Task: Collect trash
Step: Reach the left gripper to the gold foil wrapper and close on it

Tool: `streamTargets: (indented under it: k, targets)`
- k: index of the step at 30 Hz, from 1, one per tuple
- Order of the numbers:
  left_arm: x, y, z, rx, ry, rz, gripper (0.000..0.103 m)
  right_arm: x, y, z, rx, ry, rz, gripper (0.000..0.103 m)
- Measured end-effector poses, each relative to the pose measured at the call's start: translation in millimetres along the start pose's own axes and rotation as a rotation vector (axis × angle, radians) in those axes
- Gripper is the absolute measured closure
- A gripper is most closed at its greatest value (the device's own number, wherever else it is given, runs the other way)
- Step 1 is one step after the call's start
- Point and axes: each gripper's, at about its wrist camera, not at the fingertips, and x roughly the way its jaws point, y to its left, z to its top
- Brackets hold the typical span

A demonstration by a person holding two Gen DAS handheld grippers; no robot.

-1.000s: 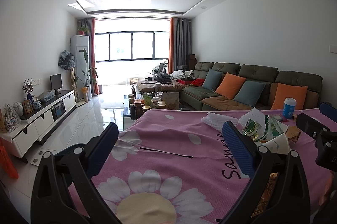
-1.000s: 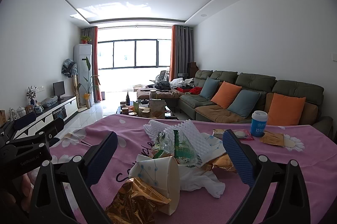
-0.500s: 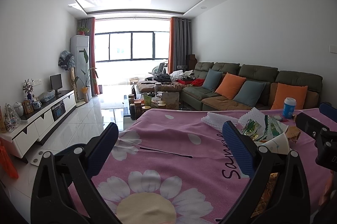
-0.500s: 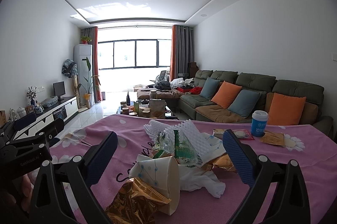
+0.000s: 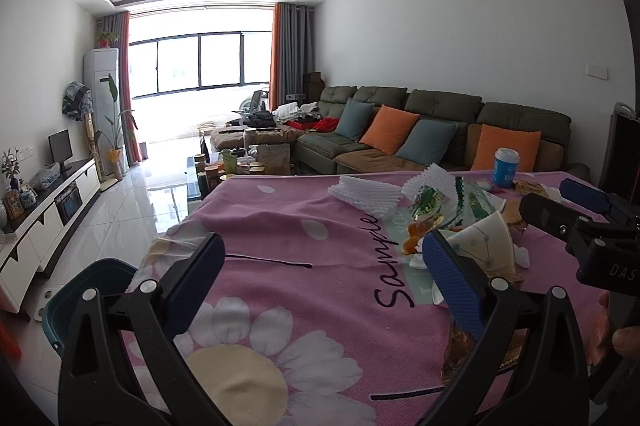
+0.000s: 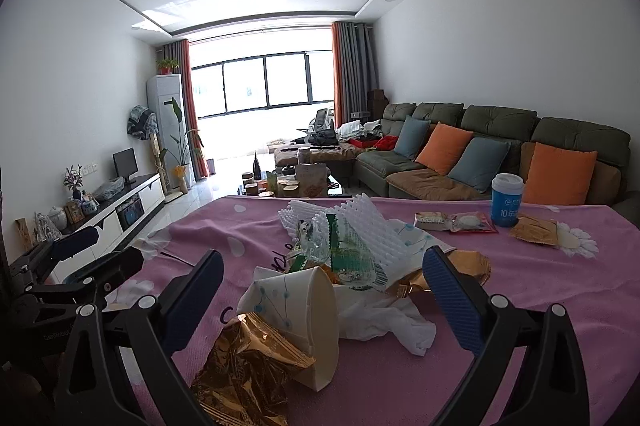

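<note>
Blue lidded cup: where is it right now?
The blue lidded cup stands upright at the far right of the pink tablecloth in the right wrist view, just right of the red snack packet, in front of the sofa.

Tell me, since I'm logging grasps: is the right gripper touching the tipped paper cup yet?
Apart. The right wrist view shows the paper cup lying between the open right gripper fingers, with pink cloth visible on both sides.

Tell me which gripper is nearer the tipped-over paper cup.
Right. The right gripper is open with the paper cup lying between its fingers. The left gripper is open over bare pink tablecloth, with the cup off beyond its right finger.
</note>
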Motion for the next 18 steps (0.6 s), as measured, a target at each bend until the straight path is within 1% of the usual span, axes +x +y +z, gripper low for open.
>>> streamTargets:
  k: [1, 2, 3, 4, 6, 7, 9, 10, 14, 16, 17, 18]
  targets:
    - [2.4, -2.9, -2.3, 0.01, 0.016, -0.035, 0.006, 1.7, -0.8, -1.4, 0.002, 0.016, 0.009, 0.007]
    - [4.6, -6.1, -4.7, 0.02, 0.028, -0.059, 0.006, 3.6, -1.8, -2.8, 0.008, 0.032, 0.021, 0.01]
    - [6.5, -9.7, -7.6, 0.032, 0.04, -0.083, 0.006, 5.3, -2.3, -4.1, 0.016, 0.05, 0.034, 0.016]
    - [8.8, -14.0, -10.3, 0.048, 0.052, -0.107, 0.006, 7.6, -3.1, -5.5, 0.027, 0.068, 0.05, 0.02]
    - [11.9, -21.1, -14.8, 0.076, 0.067, -0.145, 0.007, 14.0, -6.0, -7.3, 0.051, 0.11, 0.093, 0.034]
    - [12.7, -27.0, -19.0, 0.091, 0.074, -0.171, 0.012, 17.4, -7.3, -8.1, 0.059, 0.128, 0.11, 0.037]
    - [17.4, -37.8, -25.6, 0.119, 0.097, -0.206, 0.019, 22.2, -6.2, -9.1, 0.059, 0.153, 0.135, 0.047]
    - [20.1, -41.9, -28.8, 0.127, 0.115, -0.229, 0.025, 23.5, -4.9, -9.5, 0.057, 0.161, 0.146, 0.049]
    - [29.7, -51.1, -40.3, 0.138, 0.187, -0.303, 0.038, 28.5, -2.7, -11.2, 0.052, 0.191, 0.185, 0.056]
    - [35.5, -54.9, -45.8, 0.137, 0.226, -0.343, 0.052, 30.5, -1.9, -11.9, 0.049, 0.203, 0.199, 0.06]
    - [38.5, -56.4, -47.9, 0.136, 0.242, -0.355, 0.056, 31.6, -2.0, -12.3, 0.049, 0.21, 0.207, 0.065]
    - [41.2, -57.4, -49.9, 0.134, 0.257, -0.371, 0.065, 32.4, -1.3, -12.7, 0.05, 0.217, 0.215, 0.071]
